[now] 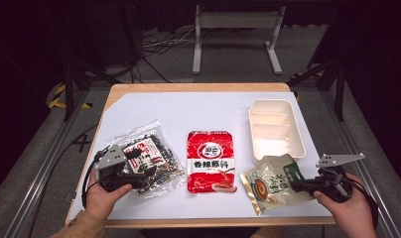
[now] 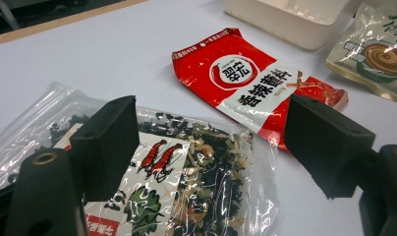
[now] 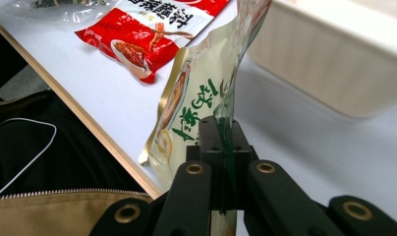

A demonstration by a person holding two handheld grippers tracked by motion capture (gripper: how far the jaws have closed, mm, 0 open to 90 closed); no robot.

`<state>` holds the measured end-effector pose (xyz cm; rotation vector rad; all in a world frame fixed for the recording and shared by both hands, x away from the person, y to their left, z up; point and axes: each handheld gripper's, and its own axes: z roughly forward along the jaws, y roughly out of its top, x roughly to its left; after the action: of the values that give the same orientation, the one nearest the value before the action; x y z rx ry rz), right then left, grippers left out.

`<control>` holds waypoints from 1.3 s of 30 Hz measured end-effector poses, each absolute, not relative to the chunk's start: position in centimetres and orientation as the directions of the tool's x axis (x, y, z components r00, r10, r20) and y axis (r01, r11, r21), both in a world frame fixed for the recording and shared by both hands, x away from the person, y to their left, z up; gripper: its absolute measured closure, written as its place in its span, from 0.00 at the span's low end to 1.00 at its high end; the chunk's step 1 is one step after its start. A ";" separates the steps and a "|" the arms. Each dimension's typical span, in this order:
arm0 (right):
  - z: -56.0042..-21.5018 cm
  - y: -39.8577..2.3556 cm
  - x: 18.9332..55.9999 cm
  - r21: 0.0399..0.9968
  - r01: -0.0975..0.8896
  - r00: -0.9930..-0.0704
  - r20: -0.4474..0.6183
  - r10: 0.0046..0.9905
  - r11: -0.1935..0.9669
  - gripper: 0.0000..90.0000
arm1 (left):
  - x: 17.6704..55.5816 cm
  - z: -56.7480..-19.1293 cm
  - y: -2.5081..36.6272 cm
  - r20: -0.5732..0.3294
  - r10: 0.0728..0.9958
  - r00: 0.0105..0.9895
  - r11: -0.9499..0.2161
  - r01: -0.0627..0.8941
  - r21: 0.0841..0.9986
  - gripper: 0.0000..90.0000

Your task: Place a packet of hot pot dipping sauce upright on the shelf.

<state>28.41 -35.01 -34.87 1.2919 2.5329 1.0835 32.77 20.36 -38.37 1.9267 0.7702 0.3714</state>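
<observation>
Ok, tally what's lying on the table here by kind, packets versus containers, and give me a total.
Food packets: 3 (clear seaweed bag, red packet, green packet, this one pinched by the right tool)
Trays: 1 (cream tray)
Total: 4

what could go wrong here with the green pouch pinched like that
The right gripper pinches only a thin edge of the green pouch, so it might slip out or tear. The pouch hangs near the table's front edge and could drop off it. Swinging it toward the tray could nudge the tray.
</observation>
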 end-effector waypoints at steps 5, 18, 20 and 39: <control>-33.3 -34.8 28.3 0.641 0.635 -0.669 0.175 0.722 0.432 1.00 | 32.7 -38.3 20.5 -0.074 0.659 0.749 -0.304 0.355 0.884 0.24; -29.5 -32.7 28.6 0.608 0.507 -0.762 -0.015 0.647 0.611 1.00 | 32.6 -38.3 21.0 -0.074 0.670 0.739 -0.296 0.357 0.886 0.24; -29.3 -32.6 28.7 0.605 0.499 -0.766 -0.027 0.642 0.620 1.00 | 32.6 -38.3 21.0 -0.080 0.672 0.736 -0.290 0.361 0.886 0.24; -25.2 -30.8 30.5 0.570 0.429 -0.794 -0.133 0.593 0.701 1.00 | 32.5 -38.3 21.3 -0.089 0.681 0.727 -0.276 0.367 0.888 0.24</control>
<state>30.53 -30.79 -25.22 0.8051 2.6041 0.7604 32.49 21.35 -38.28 1.8936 0.8091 0.3795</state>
